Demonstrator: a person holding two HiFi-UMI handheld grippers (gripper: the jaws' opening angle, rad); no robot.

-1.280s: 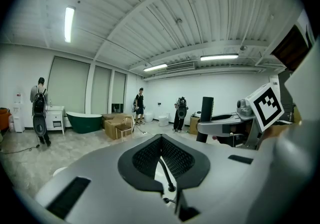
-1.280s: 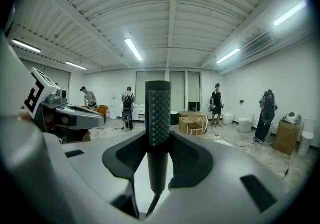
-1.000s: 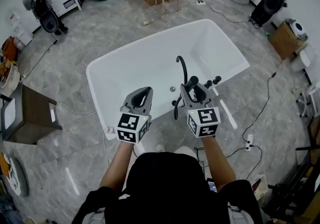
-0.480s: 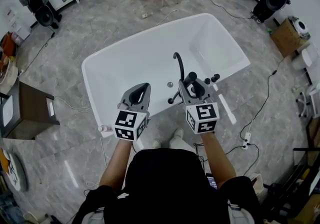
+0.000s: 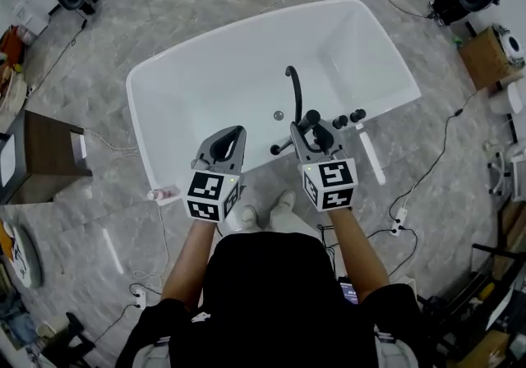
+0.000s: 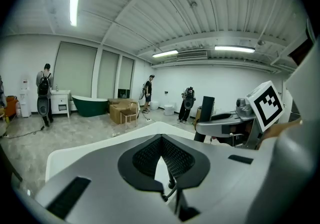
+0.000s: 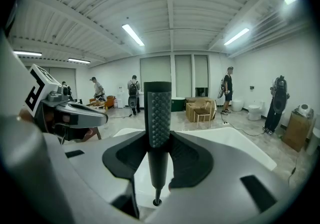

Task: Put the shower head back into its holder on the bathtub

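Note:
The white bathtub lies below me, with a black curved spout and black knobs on its near rim. My right gripper hovers over that rim, shut on the black shower head, whose hose hangs to the left. In the right gripper view the dimpled handle stands upright between the pads of my right gripper. My left gripper is beside it to the left, over the near rim, shut with nothing in it. In the left gripper view my left gripper shows its tips meeting.
A brown cabinet stands left of the tub. A small bottle lies by the tub's near corner. Cables and a power strip run across the floor on the right. A cardboard box is far right. My feet touch the tub's side.
Both grippers have sunk and moved forward toward the tub's near rim, and the tub has come closer in view. The right gripper kept its hold on the shower head.

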